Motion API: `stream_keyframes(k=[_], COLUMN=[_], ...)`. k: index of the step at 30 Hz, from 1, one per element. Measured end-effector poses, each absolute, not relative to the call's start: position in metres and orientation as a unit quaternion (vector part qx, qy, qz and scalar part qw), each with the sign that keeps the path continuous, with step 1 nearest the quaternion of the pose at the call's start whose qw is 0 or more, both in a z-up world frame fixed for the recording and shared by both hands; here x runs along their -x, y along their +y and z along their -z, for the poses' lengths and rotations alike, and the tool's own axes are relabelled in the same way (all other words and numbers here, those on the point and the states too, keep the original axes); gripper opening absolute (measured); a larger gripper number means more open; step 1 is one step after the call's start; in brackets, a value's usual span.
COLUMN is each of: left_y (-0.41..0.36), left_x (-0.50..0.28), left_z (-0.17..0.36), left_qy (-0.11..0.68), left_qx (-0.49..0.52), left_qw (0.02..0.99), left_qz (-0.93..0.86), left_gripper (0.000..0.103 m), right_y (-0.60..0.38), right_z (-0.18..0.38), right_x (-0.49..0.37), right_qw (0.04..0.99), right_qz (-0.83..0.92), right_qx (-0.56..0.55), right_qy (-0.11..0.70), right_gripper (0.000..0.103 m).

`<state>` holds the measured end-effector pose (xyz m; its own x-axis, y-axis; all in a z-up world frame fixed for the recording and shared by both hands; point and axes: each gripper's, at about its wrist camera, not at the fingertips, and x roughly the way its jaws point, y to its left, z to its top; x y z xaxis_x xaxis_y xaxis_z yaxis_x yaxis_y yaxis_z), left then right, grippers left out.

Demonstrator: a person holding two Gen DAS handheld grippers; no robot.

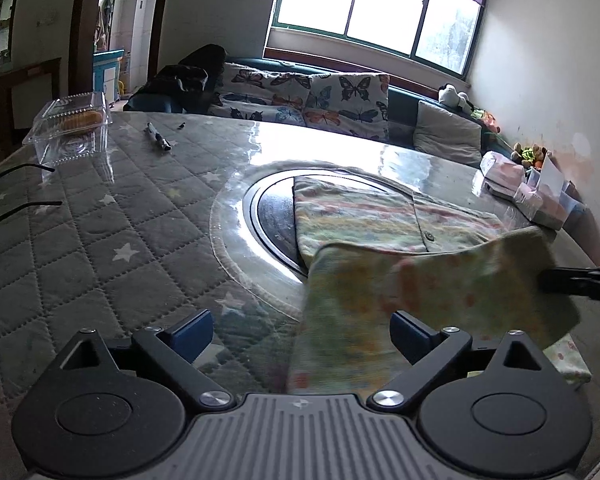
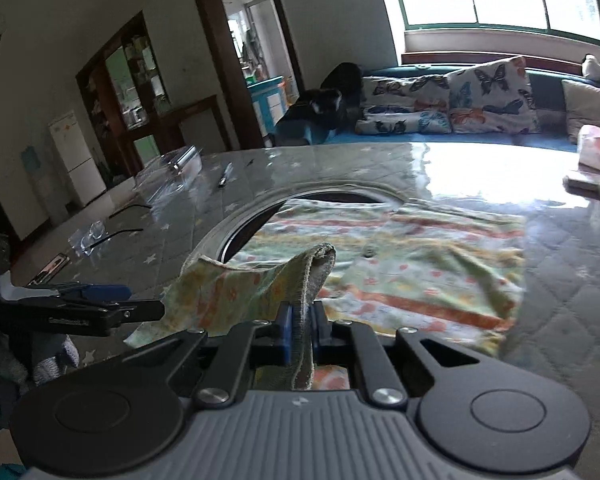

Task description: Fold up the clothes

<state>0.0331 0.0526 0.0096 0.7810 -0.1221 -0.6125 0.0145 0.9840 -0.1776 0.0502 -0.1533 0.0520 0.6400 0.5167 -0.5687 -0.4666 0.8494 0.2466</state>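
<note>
A small pastel garment (image 1: 364, 216) with orange and green stripes and flowers lies on the glass-topped table, partly over a round black recess (image 1: 274, 216). My left gripper (image 1: 302, 334) is open, its blue pads wide apart, with a lifted part of the garment (image 1: 420, 292) hanging between and over them. My right gripper (image 2: 302, 330) is shut on the garment's ribbed edge (image 2: 318, 268) and holds it up above the flat part (image 2: 400, 264). The right gripper also shows at the right edge of the left wrist view (image 1: 580, 282). The left gripper shows at the left in the right wrist view (image 2: 140, 300).
A clear plastic food box (image 1: 70, 128), a pen-like tool (image 1: 158, 138) and black glasses arms (image 1: 20, 184) lie on the table's left. Tissue packs and boxes (image 1: 528, 188) sit at the right edge. A sofa with butterfly cushions (image 1: 300, 100) stands behind the table.
</note>
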Motion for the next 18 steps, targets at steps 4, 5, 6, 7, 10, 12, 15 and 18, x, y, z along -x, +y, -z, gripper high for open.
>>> stream_keyframes(k=[4,5,6,7,10,12,15,18], left_y=[0.05,0.05,0.049,0.05,0.051,0.051,0.05,0.042], left_x=[-0.037,-0.038,-0.038,-0.039,-0.044,-0.049,-0.059,-0.07], left_z=[-0.006,-0.006,-0.006,-0.006,-0.008,-0.008,-0.009,-0.009], left_qy=[0.335,0.336,0.337,0.337,0.337,0.337,0.341,0.34], left_qx=[0.075,0.074,0.073,0.072,0.067,0.064,0.059,0.045], left_qw=[0.938,0.938,0.938,0.938,0.939,0.939,0.938,0.939], left_qz=[0.037,0.036,0.035,0.033,0.025,0.018,0.011,0.008], left_gripper=[0.097,0.097,0.097,0.097,0.097,0.097,0.097,0.097], right_y=[-0.167,-0.17,-0.173,-0.175,-0.182,-0.189,-0.192,-0.192], right_z=[-0.054,-0.054,-0.053,-0.052,-0.045,-0.04,-0.031,-0.025], right_x=[-0.042,-0.041,-0.04,-0.04,-0.037,-0.036,-0.04,-0.046], right_qw=[0.91,0.911,0.911,0.911,0.911,0.909,0.909,0.91], right_qz=[-0.255,-0.25,-0.246,-0.241,-0.227,-0.219,-0.209,-0.205], right_qx=[-0.045,-0.047,-0.048,-0.05,-0.056,-0.063,-0.066,-0.069], right_qy=[0.325,0.325,0.327,0.33,0.339,0.348,0.355,0.355], right_gripper=[0.008,0.008,0.008,0.008,0.008,0.008,0.008,0.009])
